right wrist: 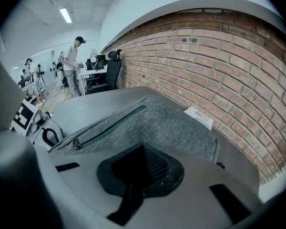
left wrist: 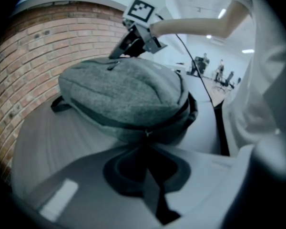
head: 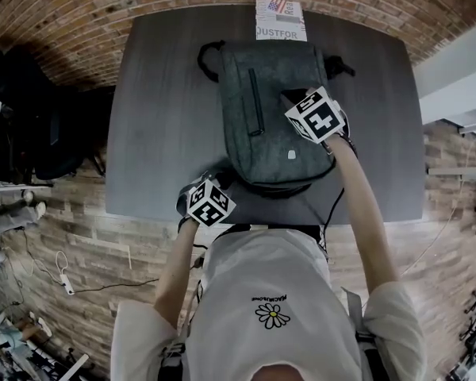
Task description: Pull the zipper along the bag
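Observation:
A grey backpack (head: 270,125) lies flat on the dark table (head: 155,133), its top toward the brick wall. My left gripper (head: 221,180) is at the bag's near end, shut on the small zipper pull (left wrist: 147,133) of the dark main zipper (left wrist: 128,122) that runs round the bag's edge. The jaws meet right under the pull in the left gripper view (left wrist: 145,144). My right gripper (head: 296,98) rests on the bag's upper right face with its jaws together (right wrist: 143,147). Whether any fabric is pinched between them is hidden. A front pocket zipper (right wrist: 109,128) is zipped.
A printed leaflet (head: 281,18) lies at the table's far edge, just behind the bag. A black carry loop (head: 209,58) sticks out at the bag's far left. The brick wall (right wrist: 219,66) curves behind the table. People and office chairs are far off.

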Available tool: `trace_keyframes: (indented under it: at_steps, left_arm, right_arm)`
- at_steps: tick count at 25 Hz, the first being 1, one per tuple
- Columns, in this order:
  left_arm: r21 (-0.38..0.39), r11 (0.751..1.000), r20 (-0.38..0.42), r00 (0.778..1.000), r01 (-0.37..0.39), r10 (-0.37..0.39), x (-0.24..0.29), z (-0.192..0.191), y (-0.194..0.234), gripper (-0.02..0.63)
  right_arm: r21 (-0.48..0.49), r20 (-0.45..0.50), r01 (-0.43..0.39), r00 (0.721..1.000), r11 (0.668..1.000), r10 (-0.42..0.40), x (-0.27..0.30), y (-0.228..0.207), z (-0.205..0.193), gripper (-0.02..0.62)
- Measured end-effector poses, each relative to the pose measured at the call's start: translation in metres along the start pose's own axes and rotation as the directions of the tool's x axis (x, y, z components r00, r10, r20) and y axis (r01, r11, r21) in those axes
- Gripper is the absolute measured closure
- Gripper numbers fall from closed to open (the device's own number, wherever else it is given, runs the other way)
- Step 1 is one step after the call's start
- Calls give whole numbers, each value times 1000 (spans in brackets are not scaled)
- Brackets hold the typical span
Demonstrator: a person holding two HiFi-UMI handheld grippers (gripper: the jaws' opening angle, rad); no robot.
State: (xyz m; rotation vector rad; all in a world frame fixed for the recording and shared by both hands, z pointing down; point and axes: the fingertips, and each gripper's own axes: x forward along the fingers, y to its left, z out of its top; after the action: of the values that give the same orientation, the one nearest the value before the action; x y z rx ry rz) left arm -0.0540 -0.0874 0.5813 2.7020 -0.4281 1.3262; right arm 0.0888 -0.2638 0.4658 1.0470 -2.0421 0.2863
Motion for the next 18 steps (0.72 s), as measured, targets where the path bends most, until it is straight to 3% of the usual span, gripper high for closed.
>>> trace_keyframes:
  at_steps: [6,12,18]
  left_arm:
    - [-26,996,-22,996,-91,90,0,-5,52,598]
    - [84,994,-62,995,-67,72,5,2,84,597]
    - [71,995,-56,995,-76,80,2,4,82,601]
  right_arm:
    - [120,-23,61,998,991,-59,-12,-15,-17,595]
    - [163,-48,117,993,980,-111,-25,-11,-34,595]
    - [213,-36,109,994,971,-104,-30,-13,-40,595]
